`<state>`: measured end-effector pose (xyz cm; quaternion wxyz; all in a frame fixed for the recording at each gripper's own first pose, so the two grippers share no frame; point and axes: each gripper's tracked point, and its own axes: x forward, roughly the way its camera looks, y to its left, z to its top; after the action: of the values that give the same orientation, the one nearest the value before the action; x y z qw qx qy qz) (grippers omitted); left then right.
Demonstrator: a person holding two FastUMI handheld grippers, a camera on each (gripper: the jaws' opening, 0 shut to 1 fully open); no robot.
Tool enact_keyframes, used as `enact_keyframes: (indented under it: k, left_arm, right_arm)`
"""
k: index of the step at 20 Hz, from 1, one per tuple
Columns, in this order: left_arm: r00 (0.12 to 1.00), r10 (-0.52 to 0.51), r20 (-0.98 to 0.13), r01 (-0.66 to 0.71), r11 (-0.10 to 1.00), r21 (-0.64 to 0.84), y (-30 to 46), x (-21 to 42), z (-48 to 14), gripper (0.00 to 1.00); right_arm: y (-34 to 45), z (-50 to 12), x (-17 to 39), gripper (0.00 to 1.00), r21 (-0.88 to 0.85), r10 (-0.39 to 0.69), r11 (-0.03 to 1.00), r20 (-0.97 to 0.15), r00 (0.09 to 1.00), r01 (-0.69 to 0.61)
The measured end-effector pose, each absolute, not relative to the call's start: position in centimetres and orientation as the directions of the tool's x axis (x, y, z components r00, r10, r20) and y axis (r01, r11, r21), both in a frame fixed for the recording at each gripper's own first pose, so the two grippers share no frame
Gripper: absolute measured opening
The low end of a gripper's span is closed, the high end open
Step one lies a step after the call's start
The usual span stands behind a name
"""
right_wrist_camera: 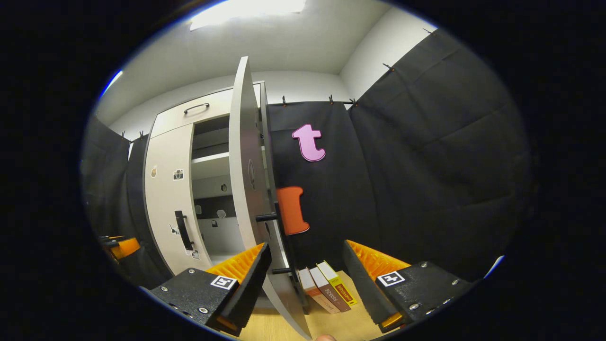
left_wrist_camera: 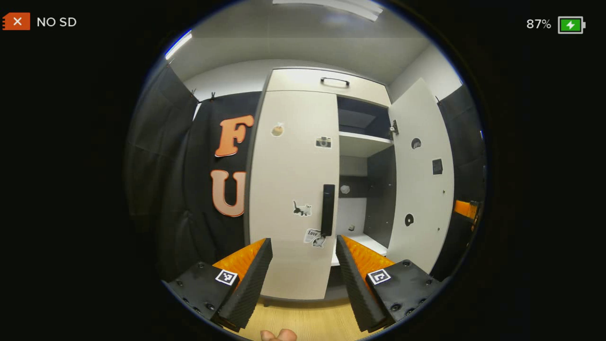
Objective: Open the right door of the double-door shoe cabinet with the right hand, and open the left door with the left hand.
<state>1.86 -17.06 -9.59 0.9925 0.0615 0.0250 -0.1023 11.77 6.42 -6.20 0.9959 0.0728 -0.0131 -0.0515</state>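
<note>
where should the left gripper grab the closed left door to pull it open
Grip the vertical bar handle near the left door's inner edge, beside the open compartment. Come straight at the door front with the left gripper, whose jaws stand open, one finger on each side of the bar. The bar is tall and narrow, so it should fit between the fingers.

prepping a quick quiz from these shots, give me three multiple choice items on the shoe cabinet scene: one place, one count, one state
1. Where do the books stand?
A. on the wooden floor beside the open right door
B. on a cabinet shelf
C. on top of the cabinet

2. How many books are there?
A. one
B. three
C. five

3. What state is the white left door with the black vertical handle in?
A. removed
B. wide open
C. closed

Answers: 1 A, they stand on the floor by the white right door; 2 B, three spines show; 3 C, it sits flush while the right door is swung out.
</note>
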Motion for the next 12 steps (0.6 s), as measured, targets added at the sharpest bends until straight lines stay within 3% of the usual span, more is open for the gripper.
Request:
enact_keyframes:
  k: [7,12]
  left_arm:
    - [0.967,-0.242,-0.078,0.249,0.963,0.104,-22.5,8.0,-10.8,0.82]
    - [0.975,-0.221,-0.003,0.219,0.962,0.161,-24.3,13.1,-9.9,0.81]
  right_arm:
    - [5.5,-4.7,11.8,0.92,0.113,-0.134,0.986,0.103,0.986,0.122]
    - [5.2,-4.0,12.0,0.92,0.104,-0.14,0.987,0.15,0.979,0.125]
